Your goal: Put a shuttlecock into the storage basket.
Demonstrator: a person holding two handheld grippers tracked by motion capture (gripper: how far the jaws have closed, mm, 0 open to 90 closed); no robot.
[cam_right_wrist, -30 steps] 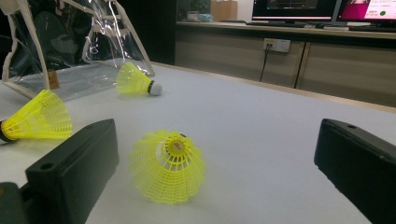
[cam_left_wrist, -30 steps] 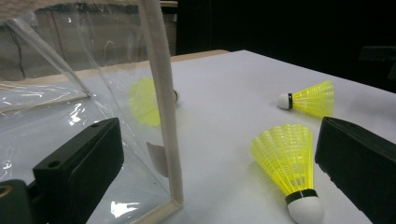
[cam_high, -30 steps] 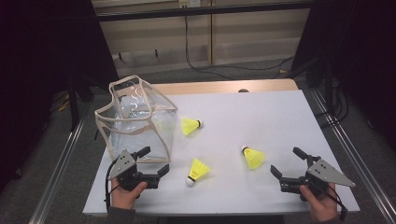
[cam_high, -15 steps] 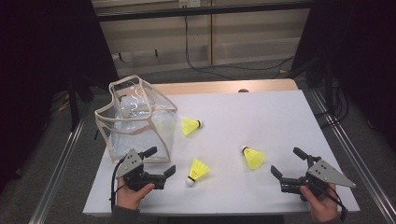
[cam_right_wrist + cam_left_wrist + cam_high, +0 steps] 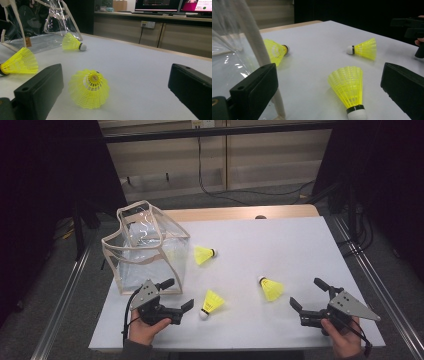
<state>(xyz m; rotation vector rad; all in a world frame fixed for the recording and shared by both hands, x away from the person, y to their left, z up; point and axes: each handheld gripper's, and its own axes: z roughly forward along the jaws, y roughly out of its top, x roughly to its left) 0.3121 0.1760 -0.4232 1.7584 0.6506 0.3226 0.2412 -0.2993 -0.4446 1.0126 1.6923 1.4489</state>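
Observation:
Three yellow shuttlecocks lie on the white table: one beside the clear bag, one near the front, one to the right. My left gripper is open, and its jaws point at the front shuttlecock, which lies just ahead between them with its cork toward me. My right gripper is open too, facing the right shuttlecock, whose skirt opens toward it. Neither gripper holds anything.
The clear bag with beige trim stands open at the table's left, close to my left jaw. A wooden strip edges the table's far side. Metal rails run along both sides. Monitors stand beyond the table.
My left gripper has slid a little to the right, closer to the front shuttlecock. The right gripper and the shuttlecocks have stayed put.

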